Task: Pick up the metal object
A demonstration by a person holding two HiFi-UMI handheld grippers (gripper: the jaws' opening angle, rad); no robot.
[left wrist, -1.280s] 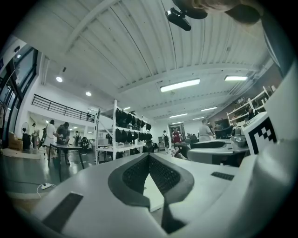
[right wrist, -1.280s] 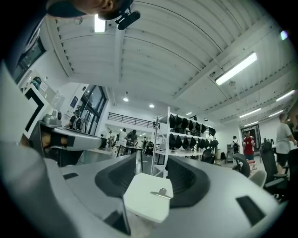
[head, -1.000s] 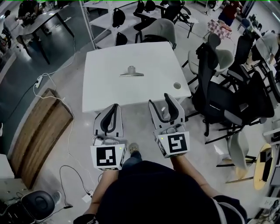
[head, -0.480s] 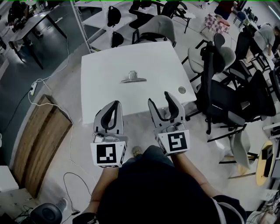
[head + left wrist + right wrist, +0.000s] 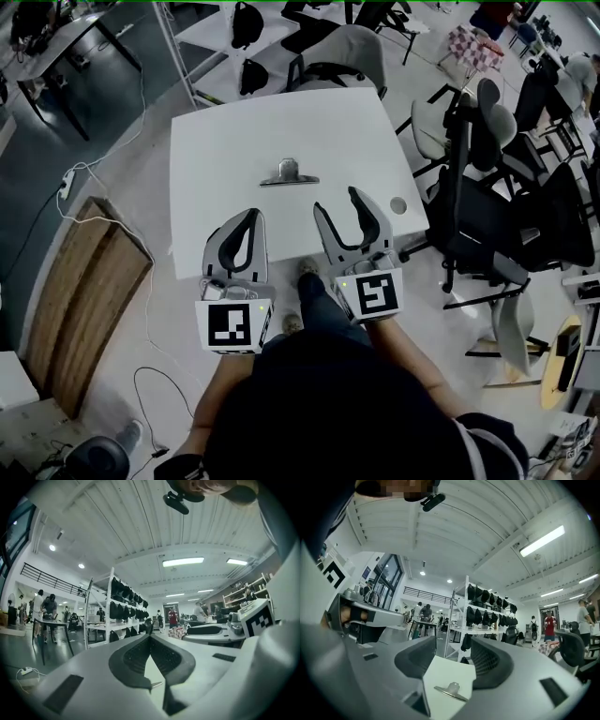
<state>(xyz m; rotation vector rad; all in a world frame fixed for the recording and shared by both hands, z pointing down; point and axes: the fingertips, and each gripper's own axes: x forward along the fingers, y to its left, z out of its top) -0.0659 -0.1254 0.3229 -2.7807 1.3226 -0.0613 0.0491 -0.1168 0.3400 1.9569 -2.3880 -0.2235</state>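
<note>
The metal object (image 5: 289, 174), a flat silver clip with a rounded knob, lies in the middle of the white table (image 5: 225, 141). Both grippers hover over the table's near edge, short of it. My left gripper (image 5: 252, 216) is shut, its curved jaws meeting at the tips with nothing held. My right gripper (image 5: 337, 201) is open and empty. In the right gripper view the metal object (image 5: 451, 690) shows ahead, low between the spread jaws of the right gripper (image 5: 453, 641). In the left gripper view the left gripper (image 5: 150, 635) has its jaws touching, and a sliver of the metal object (image 5: 157, 684) shows below.
A round hole (image 5: 398, 204) sits near the table's right front corner. Office chairs (image 5: 487, 216) crowd the right side and another chair (image 5: 337, 56) stands behind the table. A wooden board (image 5: 84, 300) and cables (image 5: 80, 173) lie on the floor at left.
The person has stepped toward the table. Both grippers have moved forward from over the floor to above the table's near edge. The jaws have kept their states.
</note>
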